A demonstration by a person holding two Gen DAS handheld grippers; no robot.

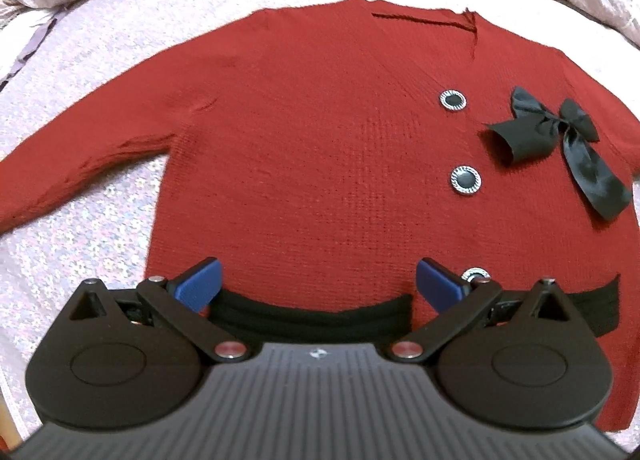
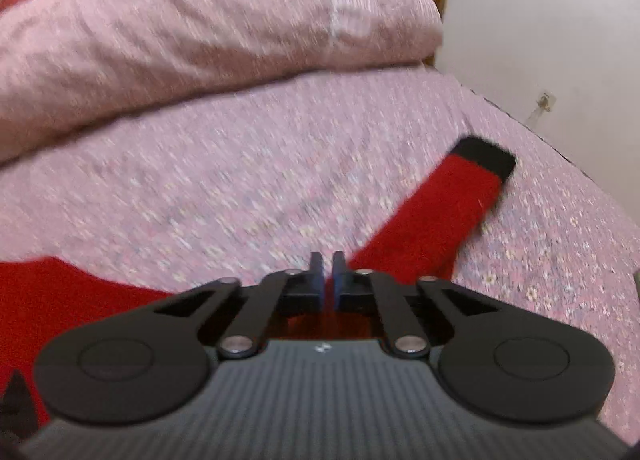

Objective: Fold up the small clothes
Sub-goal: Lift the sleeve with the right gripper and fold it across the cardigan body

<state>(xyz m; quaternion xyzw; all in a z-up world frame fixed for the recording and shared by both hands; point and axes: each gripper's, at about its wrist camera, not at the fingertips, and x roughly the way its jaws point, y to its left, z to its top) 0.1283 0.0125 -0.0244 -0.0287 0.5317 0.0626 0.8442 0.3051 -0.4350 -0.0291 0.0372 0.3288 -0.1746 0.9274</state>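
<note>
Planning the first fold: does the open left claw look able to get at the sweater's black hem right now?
Probably yes. The left claw hangs open right above the black hem of the red sweater, with nothing between them.

Open bedsheet [image 2: 240, 187] is being left passable beyond the cardigan [image 1: 320, 163]; the far side is being blocked by a heaped duvet [image 2: 200, 27].

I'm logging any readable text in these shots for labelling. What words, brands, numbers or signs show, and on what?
None can be read.
The red cardigan, its silver-rimmed buttons and black bow carry no lettering.
A tiny pale mark on each gripper body is too small to read.
</note>
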